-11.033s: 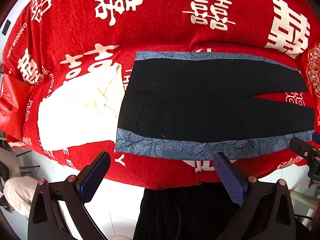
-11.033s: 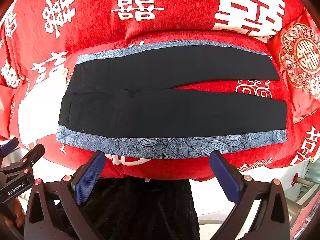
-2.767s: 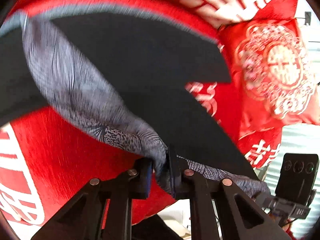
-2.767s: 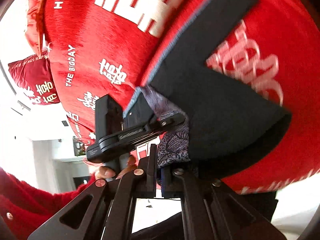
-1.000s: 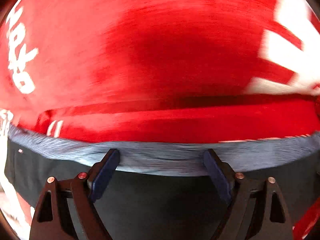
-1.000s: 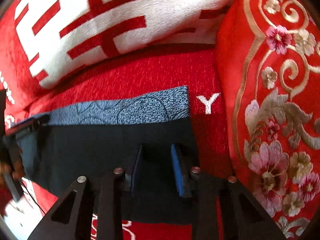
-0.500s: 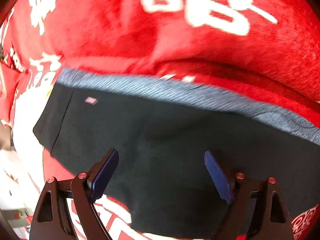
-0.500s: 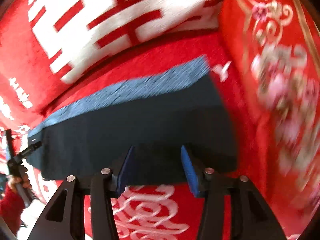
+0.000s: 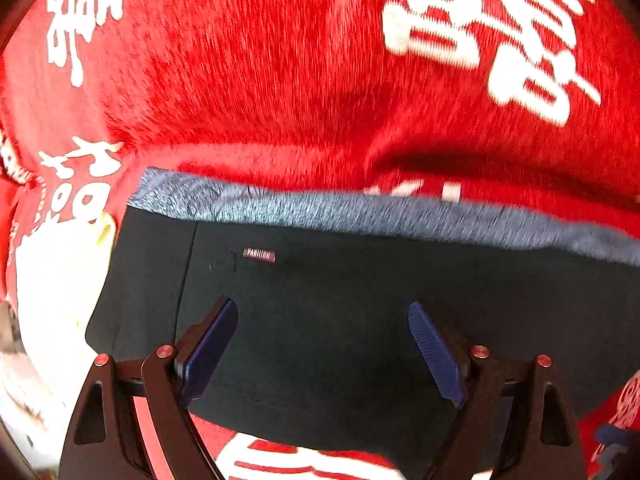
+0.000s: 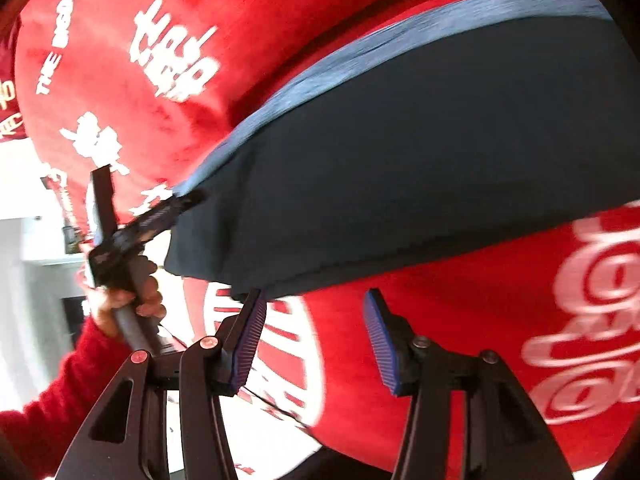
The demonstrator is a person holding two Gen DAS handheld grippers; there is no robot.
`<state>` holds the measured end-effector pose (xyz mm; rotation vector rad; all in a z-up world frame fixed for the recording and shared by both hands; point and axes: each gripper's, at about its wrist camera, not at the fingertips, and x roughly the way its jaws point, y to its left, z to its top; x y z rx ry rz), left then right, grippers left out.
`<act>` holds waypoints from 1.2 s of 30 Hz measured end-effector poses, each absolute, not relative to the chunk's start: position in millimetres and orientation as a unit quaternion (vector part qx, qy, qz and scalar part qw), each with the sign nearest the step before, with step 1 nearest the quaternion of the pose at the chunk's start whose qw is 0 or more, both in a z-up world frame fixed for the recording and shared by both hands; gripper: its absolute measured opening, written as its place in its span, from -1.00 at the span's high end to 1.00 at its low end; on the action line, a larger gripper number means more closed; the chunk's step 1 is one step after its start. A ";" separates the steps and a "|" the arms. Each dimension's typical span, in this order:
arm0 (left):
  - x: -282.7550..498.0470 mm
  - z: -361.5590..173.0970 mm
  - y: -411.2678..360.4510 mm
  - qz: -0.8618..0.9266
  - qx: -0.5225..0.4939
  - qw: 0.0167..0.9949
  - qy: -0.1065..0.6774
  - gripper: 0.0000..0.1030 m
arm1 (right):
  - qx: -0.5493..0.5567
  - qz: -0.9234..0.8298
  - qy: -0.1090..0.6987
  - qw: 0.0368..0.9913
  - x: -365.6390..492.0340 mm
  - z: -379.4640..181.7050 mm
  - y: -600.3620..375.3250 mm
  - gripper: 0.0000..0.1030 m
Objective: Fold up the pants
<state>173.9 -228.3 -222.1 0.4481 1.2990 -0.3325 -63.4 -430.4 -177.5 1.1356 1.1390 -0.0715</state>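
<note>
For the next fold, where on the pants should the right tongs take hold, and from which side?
Probably the black near edge of the pants, at the end by the right tongs. That edge lies flat and free on the red blanket, while the far edge carries the grey patterned band. Come in low from the near side; the jaws are open, nothing between them.

A red plush blanket (image 9: 280, 80) printed with white characters covers the bed; a cream cloth (image 9: 56, 280) lies at its left.
</note>
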 end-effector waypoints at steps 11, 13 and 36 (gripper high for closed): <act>148.6 -259.4 -206.5 -0.210 0.244 0.739 0.592 -0.83 | 0.572 -0.014 0.494 0.655 -19.2 -224.4 -369.4 -0.06; 150.4 -258.3 -204.7 -0.216 0.236 0.739 0.593 -0.84 | 0.581 -0.017 0.484 0.654 -19.5 -227.3 -374.5 -0.07; 135.9 -245.1 -187.5 -0.263 0.285 0.714 0.582 -0.84 | 0.489 -0.086 0.535 0.684 -47.9 -200.1 -376.6 0.40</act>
